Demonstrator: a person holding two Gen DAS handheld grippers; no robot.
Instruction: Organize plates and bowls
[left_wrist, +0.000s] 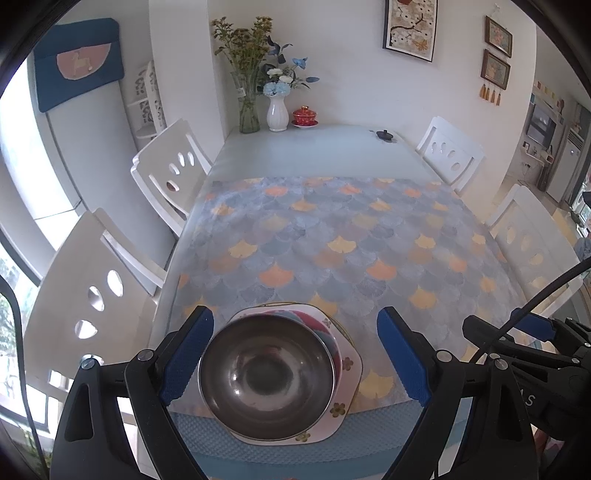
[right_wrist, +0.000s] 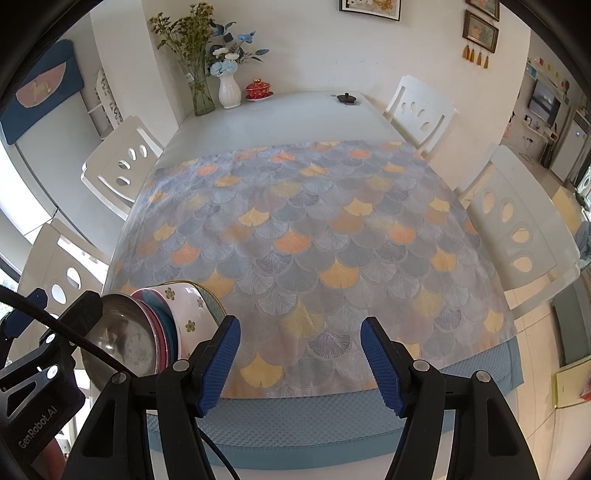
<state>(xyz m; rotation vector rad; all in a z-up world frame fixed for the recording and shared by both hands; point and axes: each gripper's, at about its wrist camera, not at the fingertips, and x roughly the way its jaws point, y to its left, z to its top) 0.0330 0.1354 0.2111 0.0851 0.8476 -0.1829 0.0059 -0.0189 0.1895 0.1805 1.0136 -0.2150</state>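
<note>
Left tongs (left_wrist: 295, 354) gape wide around a steel bowl (left_wrist: 266, 373) stacked on plates (left_wrist: 347, 363); right tongs (right_wrist: 299, 363) hang open above the bench (right_wrist: 295, 229).

From the right wrist view I read "GenRobot.AI" in pale letters on the black body of the left gripper (right_wrist: 37, 424). In the left wrist view, the right gripper (left_wrist: 532, 397) shows only a partial "A S". I find nothing else legible.
</note>
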